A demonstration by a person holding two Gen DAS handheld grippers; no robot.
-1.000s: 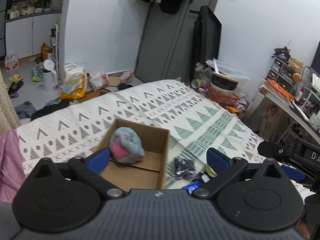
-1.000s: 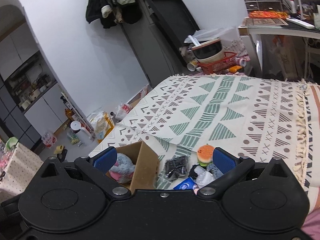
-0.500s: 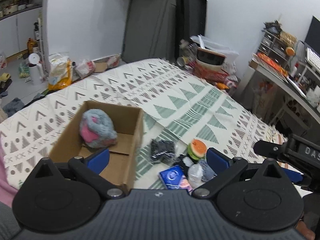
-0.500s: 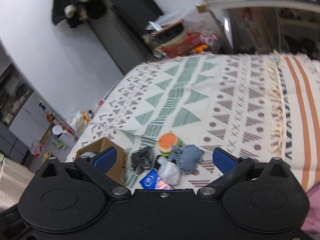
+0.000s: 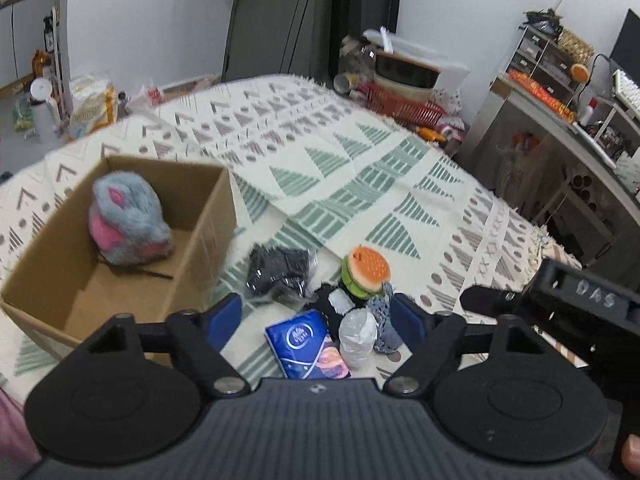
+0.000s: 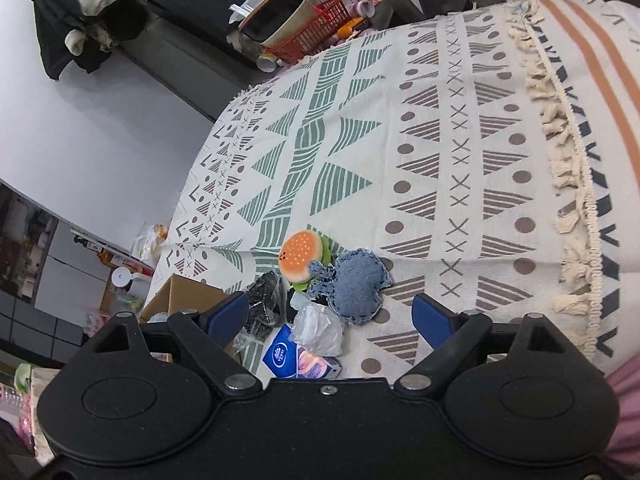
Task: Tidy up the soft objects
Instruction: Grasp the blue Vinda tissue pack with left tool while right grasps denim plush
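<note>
Right wrist: denim toy (image 6: 357, 287) just ahead between right gripper (image 6: 330, 314) jaws, apart, empty; left gripper (image 5: 318, 318) jaws apart too

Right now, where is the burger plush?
In the left wrist view the burger plush stands on the patterned blanket, right of the cardboard box, between the black bundle and the denim piece.

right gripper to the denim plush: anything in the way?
Nothing visible. The right gripper is open, empty, with the denim plush directly ahead between its fingers. Neighbours only: burger plush overlaps its far-left edge, white crumpled bag touches the near-left.
</note>
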